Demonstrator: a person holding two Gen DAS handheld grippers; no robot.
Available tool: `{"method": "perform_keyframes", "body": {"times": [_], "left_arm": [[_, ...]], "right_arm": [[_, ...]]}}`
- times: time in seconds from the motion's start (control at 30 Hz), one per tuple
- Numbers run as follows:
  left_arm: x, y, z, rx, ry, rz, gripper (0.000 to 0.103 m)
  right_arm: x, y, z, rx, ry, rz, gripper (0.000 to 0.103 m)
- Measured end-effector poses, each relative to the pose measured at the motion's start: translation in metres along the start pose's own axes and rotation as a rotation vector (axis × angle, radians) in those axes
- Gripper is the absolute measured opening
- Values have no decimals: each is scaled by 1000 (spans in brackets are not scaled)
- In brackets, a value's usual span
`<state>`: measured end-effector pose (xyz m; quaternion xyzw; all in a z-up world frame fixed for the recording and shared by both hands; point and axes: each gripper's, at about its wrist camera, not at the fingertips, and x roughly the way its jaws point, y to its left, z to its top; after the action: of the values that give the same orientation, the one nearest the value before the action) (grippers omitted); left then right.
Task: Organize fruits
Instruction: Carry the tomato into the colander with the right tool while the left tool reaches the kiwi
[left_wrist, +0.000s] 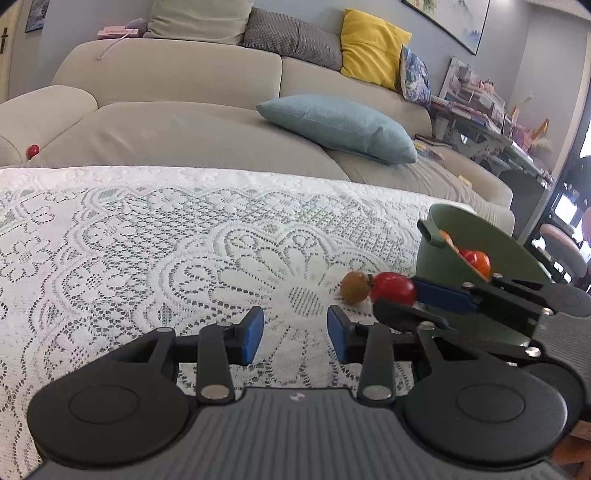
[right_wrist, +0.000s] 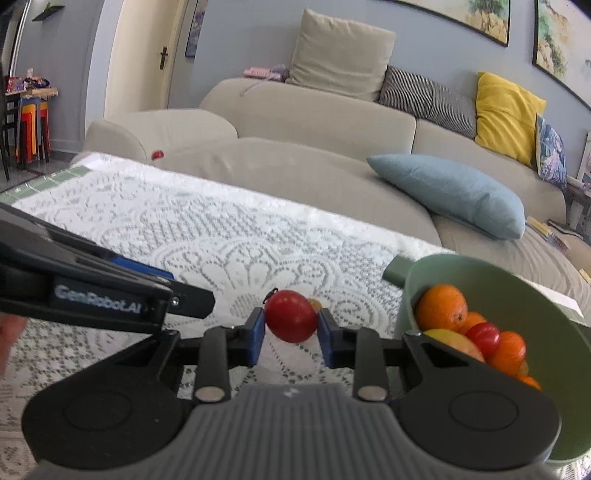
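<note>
Beside the green bowl, right tool clamped on red tomato; left tool agape, empty.

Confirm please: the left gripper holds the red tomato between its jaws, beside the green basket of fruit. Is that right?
Not quite. The right gripper holds the red tomato, as the right wrist view shows; the left gripper is open with nothing between its jaws. The tomato is indeed beside the green basket.

At frame centre, the right gripper clamps a round red tomato beside the green plastic bowl at lower right.
</note>
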<state>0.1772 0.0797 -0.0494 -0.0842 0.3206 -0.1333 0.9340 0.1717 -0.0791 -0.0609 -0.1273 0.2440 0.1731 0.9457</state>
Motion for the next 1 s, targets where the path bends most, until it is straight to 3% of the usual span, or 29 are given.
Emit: {"method": "perform_keyframes", "body": {"times": [0.4,0.57,1.0], "left_arm": [[-3,-19,12,59,-33,-22,45],[10,-38,15,127,-22,-19,55],[44,-60,16,175,19,-35,60]], "right_arm": [[-41,-41,16,80,-106,-47,28],[-42,-67,16,138,-90,-89,28],[-37,-132,6,321,-6,-122,28]]}}
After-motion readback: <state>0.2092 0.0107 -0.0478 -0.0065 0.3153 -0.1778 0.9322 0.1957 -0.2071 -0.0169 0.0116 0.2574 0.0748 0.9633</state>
